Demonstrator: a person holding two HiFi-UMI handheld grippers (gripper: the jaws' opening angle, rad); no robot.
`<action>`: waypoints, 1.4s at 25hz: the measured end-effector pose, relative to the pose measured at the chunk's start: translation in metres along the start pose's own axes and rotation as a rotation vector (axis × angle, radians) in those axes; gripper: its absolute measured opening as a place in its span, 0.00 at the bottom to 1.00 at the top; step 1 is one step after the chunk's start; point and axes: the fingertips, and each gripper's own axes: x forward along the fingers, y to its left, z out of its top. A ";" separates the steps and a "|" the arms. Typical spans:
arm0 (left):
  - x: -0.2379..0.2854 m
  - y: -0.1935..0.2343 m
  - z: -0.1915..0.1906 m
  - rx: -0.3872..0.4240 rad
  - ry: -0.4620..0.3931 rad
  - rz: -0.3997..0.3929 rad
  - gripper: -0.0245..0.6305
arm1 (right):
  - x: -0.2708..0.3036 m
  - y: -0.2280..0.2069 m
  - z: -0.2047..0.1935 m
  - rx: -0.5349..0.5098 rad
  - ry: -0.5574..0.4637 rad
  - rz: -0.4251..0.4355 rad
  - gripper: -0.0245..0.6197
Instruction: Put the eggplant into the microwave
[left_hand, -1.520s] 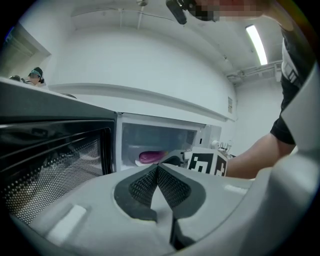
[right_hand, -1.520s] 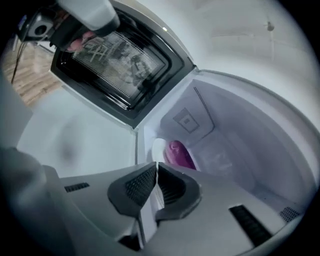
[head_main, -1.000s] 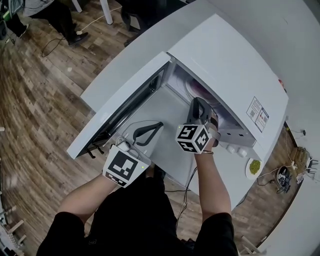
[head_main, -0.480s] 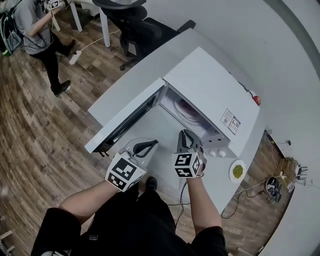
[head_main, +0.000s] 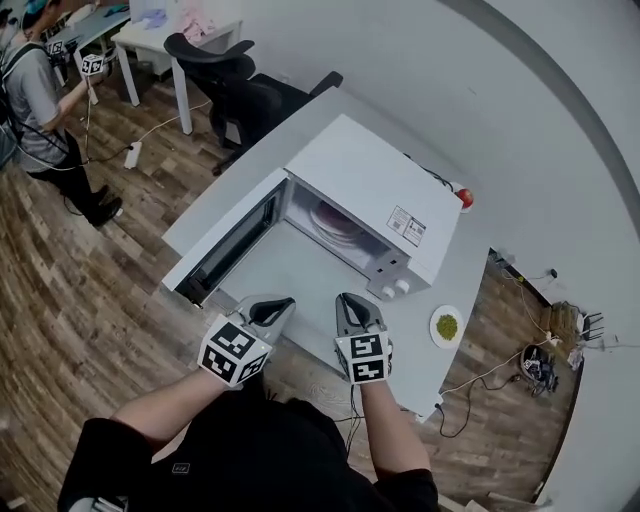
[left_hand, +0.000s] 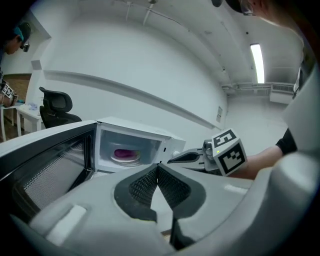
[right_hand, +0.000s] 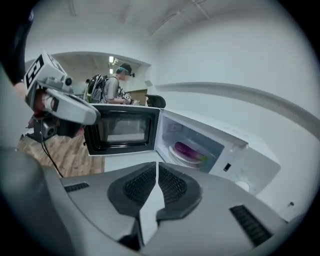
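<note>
The white microwave (head_main: 370, 190) stands on the white table (head_main: 460, 290) with its door (head_main: 225, 240) swung open to the left. Inside, the purple eggplant (right_hand: 187, 149) lies on the round plate (right_hand: 186, 155); it also shows as a purple shape (left_hand: 125, 152) in the left gripper view. My left gripper (head_main: 281, 304) is shut and empty, held near the table's front edge, in front of the open door. My right gripper (head_main: 347, 303) is shut and empty too, beside it and well back from the microwave's opening. The left gripper (right_hand: 92, 117) appears at the left of the right gripper view.
A small plate with something green (head_main: 446, 326) sits on the table right of the microwave. A red object (head_main: 465, 197) lies behind the microwave. A black office chair (head_main: 215, 70) and a person (head_main: 40, 110) stand at the back left. Cables (head_main: 545, 365) lie on the wooden floor.
Both grippers have drawn back from the microwave's opening toward the table's front edge, the right one rolling as it came out. The view has pulled back, so the microwave looks smaller and farther.
</note>
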 end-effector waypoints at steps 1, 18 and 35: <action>-0.002 -0.009 -0.003 0.002 0.008 -0.004 0.05 | -0.013 0.001 -0.002 0.033 -0.018 0.007 0.08; -0.046 -0.225 0.023 0.074 -0.085 -0.025 0.05 | -0.277 -0.004 -0.024 0.272 -0.370 0.109 0.06; -0.080 -0.234 0.072 0.145 -0.151 -0.080 0.05 | -0.343 0.012 0.013 0.339 -0.473 0.070 0.06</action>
